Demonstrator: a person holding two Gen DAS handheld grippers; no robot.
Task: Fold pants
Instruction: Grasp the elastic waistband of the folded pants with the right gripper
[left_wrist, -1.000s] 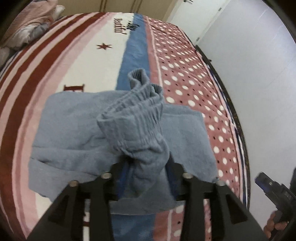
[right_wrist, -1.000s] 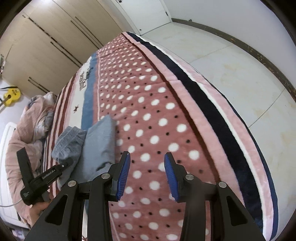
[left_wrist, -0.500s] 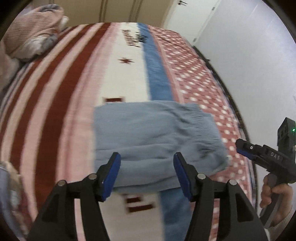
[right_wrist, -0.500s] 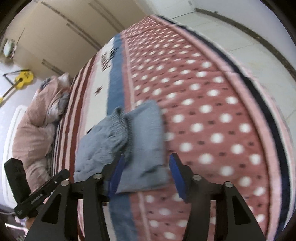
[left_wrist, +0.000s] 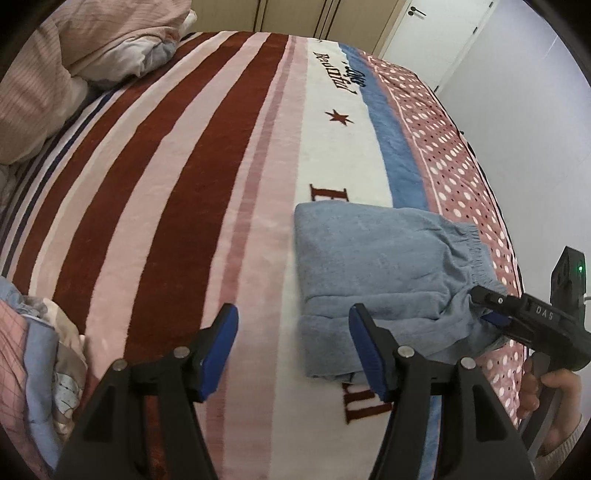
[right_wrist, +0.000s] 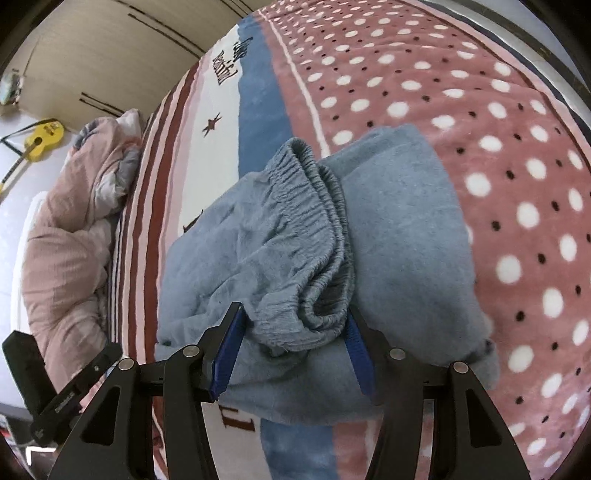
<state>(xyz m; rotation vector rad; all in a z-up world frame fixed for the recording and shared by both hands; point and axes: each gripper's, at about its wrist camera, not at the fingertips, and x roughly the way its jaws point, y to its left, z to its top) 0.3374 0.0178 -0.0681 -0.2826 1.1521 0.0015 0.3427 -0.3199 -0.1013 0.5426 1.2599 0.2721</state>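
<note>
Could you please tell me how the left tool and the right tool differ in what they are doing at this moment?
The left tool stands open with nothing between its fingers, over bare blanket beside the folded blue pants. The right tool has the pants' elastic waistband bunched between its fingers; whether it grips is unclear. Both have black arms with blue pads and point at the same pants.

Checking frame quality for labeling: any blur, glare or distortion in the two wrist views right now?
Left wrist view: sharp, even indoor light, no glare; strong fisheye bends the blanket stripes, and dark vignette fills the corners. Right wrist view: also sharp; the pants waistband between the right tongs reads clearly, soft shadow under the folds, blanket edges curved.
</note>
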